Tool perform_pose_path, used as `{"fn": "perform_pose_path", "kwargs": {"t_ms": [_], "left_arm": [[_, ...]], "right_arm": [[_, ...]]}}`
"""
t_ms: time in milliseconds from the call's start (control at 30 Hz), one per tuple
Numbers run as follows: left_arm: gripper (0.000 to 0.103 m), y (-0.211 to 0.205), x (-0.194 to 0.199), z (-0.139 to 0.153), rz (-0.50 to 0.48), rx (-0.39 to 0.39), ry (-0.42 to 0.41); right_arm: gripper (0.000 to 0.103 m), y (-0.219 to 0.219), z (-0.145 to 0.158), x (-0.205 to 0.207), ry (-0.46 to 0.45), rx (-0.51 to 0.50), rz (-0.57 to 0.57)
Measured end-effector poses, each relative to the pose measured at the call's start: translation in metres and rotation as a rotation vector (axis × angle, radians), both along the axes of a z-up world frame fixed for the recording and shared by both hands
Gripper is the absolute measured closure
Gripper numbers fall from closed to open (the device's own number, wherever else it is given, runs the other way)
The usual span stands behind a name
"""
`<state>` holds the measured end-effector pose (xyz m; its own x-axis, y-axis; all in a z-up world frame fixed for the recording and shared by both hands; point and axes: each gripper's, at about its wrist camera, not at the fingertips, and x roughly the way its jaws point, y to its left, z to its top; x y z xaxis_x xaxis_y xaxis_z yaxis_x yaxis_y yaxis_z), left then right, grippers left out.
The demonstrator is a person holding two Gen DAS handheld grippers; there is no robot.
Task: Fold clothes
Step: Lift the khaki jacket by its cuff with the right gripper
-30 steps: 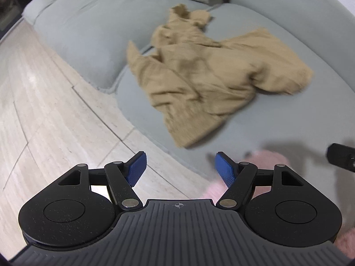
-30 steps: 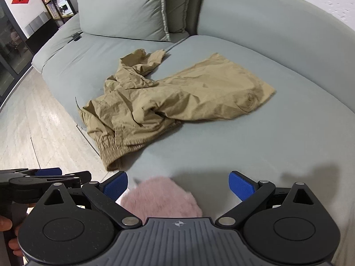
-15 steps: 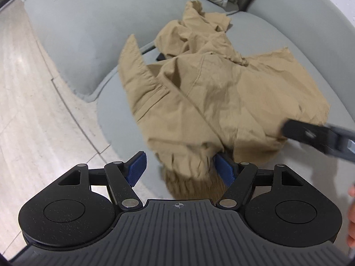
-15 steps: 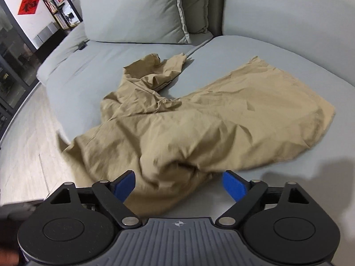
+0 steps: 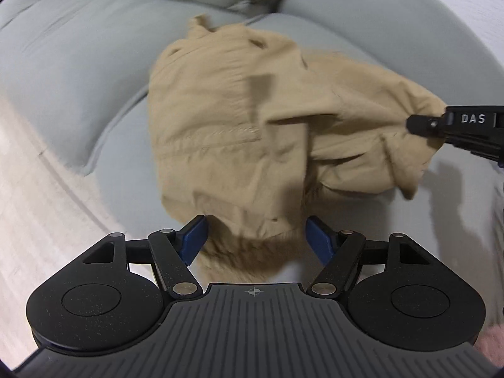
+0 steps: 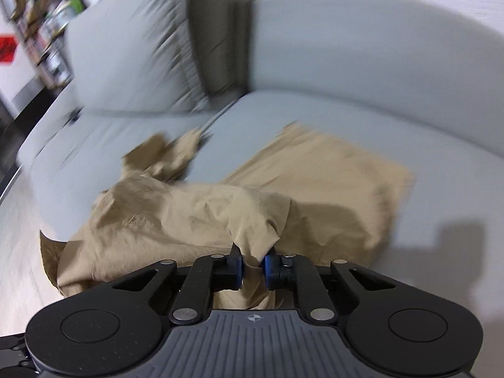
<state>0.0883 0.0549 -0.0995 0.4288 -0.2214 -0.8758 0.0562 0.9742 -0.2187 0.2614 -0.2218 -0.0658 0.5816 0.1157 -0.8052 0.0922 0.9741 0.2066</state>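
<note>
A crumpled tan pair of shorts [image 5: 239, 119] lies on the grey sofa seat [image 5: 72, 72]. My left gripper [image 5: 255, 239] is open, its blue pads on either side of the ribbed waistband at the garment's near edge. The right gripper [image 6: 253, 266] is shut on a fold of the tan shorts [image 6: 195, 217] and lifts it slightly. In the left wrist view the right gripper [image 5: 456, 129] shows as a black bar at the cloth's right corner. Both views are blurred by motion.
Grey back cushions [image 6: 132, 63] and a curved backrest [image 6: 362, 41] rise behind the seat. Pale wood floor [image 5: 28, 195] runs along the sofa's left edge. A bookshelf [image 6: 37, 25] stands far left. Bare seat [image 6: 441, 208] lies right of the cloth.
My right gripper went from open to shut on a fold of the shorts. The left gripper moved in until the waistband sits between its open pads.
</note>
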Motion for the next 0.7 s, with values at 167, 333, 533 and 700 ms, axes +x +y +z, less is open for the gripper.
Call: {"fn": "perform_pose_path", "kwargs": {"t_ms": [167,333,533,700], "left_arm": [[0.029,-0.052,-0.021,0.032,-0.14,-0.029,-0.073],[0.029,-0.102,-0.049,0.049,-0.245,-0.011,-0.114],[0.029,-0.15,-0.069,0.036,-0.294,0.084,-0.05],[0.029,-0.18,-0.084,0.021,-0.311,0.138,0.003]], "right_arm": [[0.092,-0.094,0.046,-0.067,-0.062,-0.092,-0.224],[0.091,-0.18,0.079,-0.149,-0.077,-0.197,-0.449],[0.047,-0.236,0.056,-0.211,0.12,-0.237,-0.552],[0.033,-0.189,0.032,-0.221,0.119,-0.195,-0.378]]}}
